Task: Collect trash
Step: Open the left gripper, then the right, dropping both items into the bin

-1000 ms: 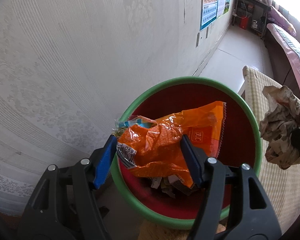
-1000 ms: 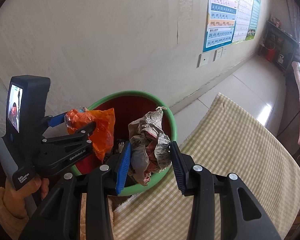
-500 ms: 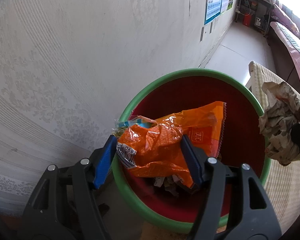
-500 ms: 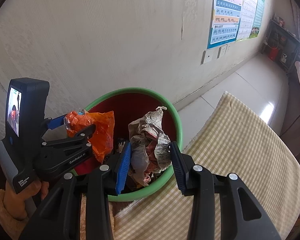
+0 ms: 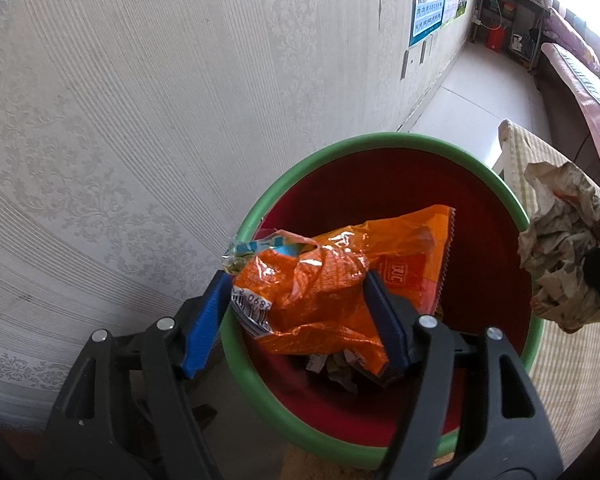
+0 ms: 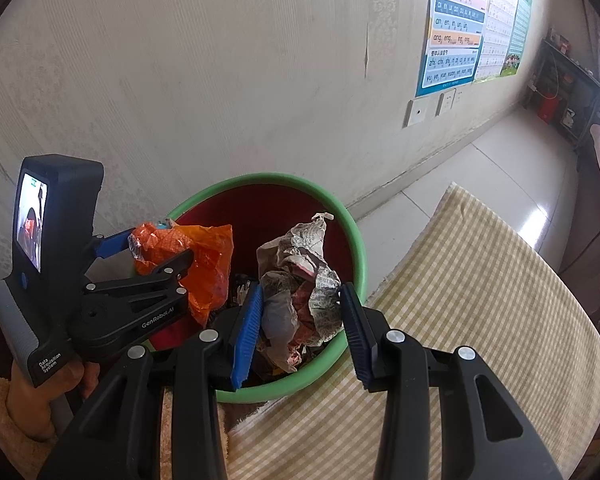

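A red bin with a green rim (image 5: 380, 141) (image 6: 352, 240) stands by the wall. My left gripper (image 5: 300, 312) is shut on an orange snack wrapper (image 5: 332, 280) and holds it over the bin's left side; it also shows in the right wrist view (image 6: 148, 252), with the wrapper (image 6: 204, 256). My right gripper (image 6: 300, 320) is shut on a crumpled newspaper ball (image 6: 300, 276) over the bin's near right part; the ball shows in the left wrist view (image 5: 564, 256). Scraps of trash (image 5: 336, 368) lie in the bin.
A table with a yellow checked cloth (image 6: 460, 320) adjoins the bin on the right. The patterned wall (image 5: 140, 120) is close behind, with posters (image 6: 460, 24) and sockets (image 6: 416, 112). White tiled floor (image 6: 500, 168) leads to a shelf (image 6: 556, 92).
Both grippers have dropped a little and moved nearer the bin, each still holding its piece of trash. The bin looks lower and closer in both views.
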The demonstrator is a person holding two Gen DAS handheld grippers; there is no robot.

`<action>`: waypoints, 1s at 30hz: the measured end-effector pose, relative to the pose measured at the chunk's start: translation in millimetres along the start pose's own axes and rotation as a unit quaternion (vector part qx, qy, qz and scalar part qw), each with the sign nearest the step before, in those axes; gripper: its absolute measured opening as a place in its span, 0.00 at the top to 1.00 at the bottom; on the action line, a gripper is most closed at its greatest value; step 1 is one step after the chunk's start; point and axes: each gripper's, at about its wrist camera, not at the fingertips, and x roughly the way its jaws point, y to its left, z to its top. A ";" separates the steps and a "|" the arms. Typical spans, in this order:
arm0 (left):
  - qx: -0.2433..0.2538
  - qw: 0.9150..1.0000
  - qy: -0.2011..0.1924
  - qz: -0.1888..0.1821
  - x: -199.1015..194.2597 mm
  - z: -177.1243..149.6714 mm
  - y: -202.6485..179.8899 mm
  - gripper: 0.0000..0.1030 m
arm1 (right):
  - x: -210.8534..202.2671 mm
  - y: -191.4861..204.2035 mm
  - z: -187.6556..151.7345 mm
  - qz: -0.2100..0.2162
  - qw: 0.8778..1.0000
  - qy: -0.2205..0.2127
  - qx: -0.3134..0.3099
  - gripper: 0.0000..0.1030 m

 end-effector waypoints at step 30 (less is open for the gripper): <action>-0.067 0.998 -0.014 0.000 -27.9 -27.8 37.7 0.25 | 3.0 10.0 -2.6 -0.001 1.000 0.002 -0.010 0.58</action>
